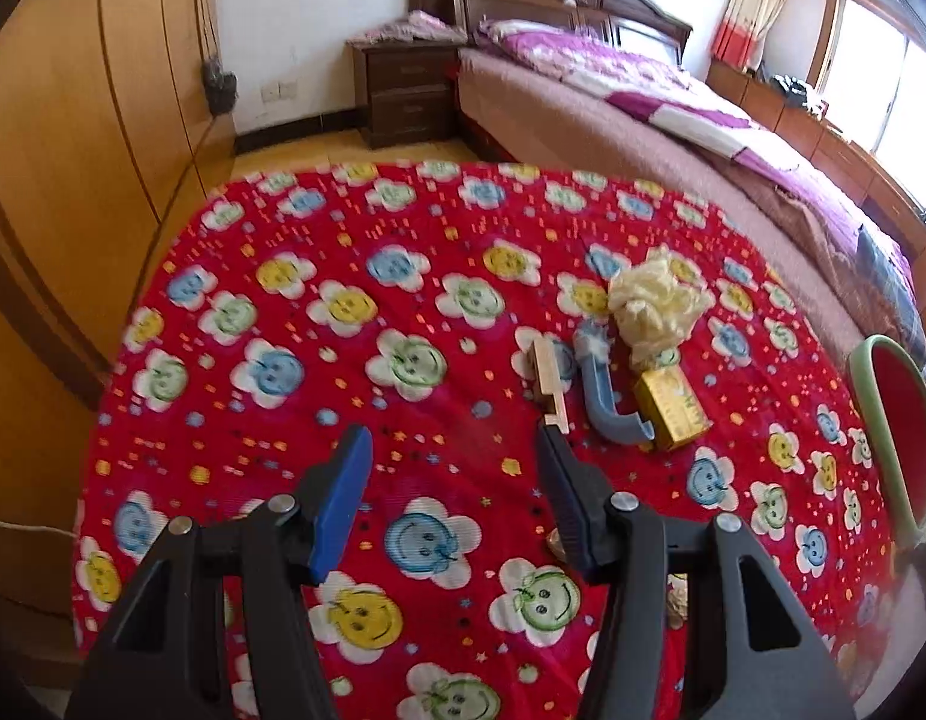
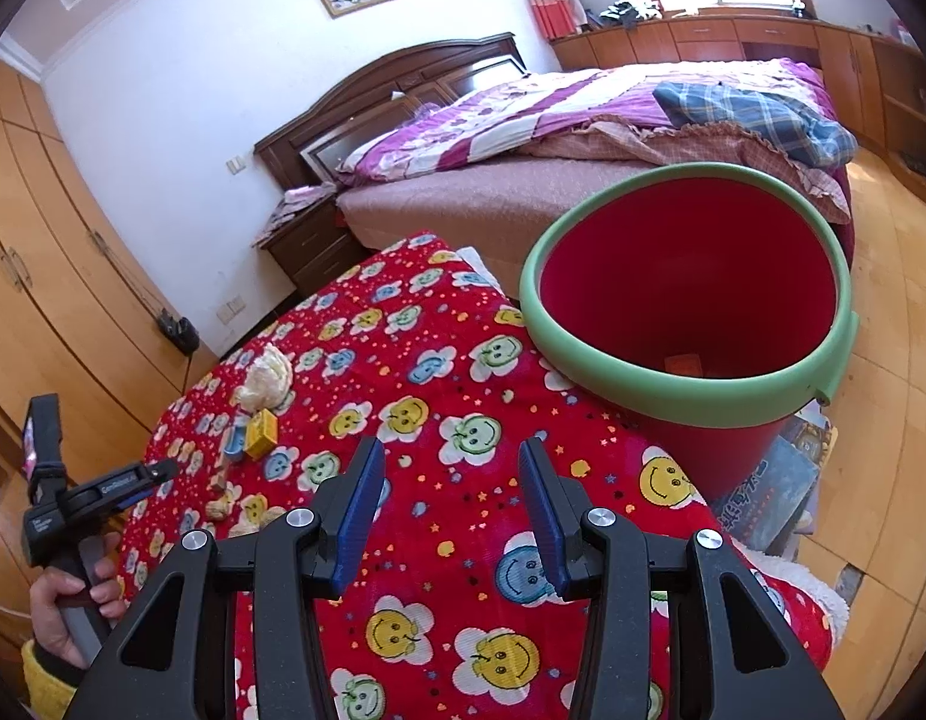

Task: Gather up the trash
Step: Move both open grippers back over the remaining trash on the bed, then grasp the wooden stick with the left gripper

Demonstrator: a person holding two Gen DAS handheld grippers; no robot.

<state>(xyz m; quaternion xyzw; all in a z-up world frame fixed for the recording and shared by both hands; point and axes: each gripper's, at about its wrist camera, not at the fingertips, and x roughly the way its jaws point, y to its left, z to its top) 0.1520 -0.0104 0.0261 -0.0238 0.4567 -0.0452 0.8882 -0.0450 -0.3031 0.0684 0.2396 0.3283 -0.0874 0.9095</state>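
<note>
On the red smiley-flower cloth [image 1: 403, 276] lie a crumpled yellowish wrapper [image 1: 655, 300], a small gold box [image 1: 676, 405], a grey-blue curved plastic piece [image 1: 607, 399] and a pale wooden strip [image 1: 550, 381]. My left gripper [image 1: 454, 468] is open and empty, just short of them, to their left. A nutshell-like scrap [image 1: 556, 543] shows behind its right finger. My right gripper [image 2: 448, 477] is open and empty above the cloth, in front of the red bucket with a green rim [image 2: 691, 402]. The same trash shows small at left in the right wrist view [image 2: 262, 387].
A bed [image 1: 673, 120] with purple bedding stands beyond the table. A wooden wardrobe [image 1: 73, 150] is at left, a nightstand [image 1: 406, 90] behind. The bucket's rim also shows at the right edge of the left wrist view [image 1: 877, 414]. Books [image 2: 781, 492] lie on the floor by the bucket.
</note>
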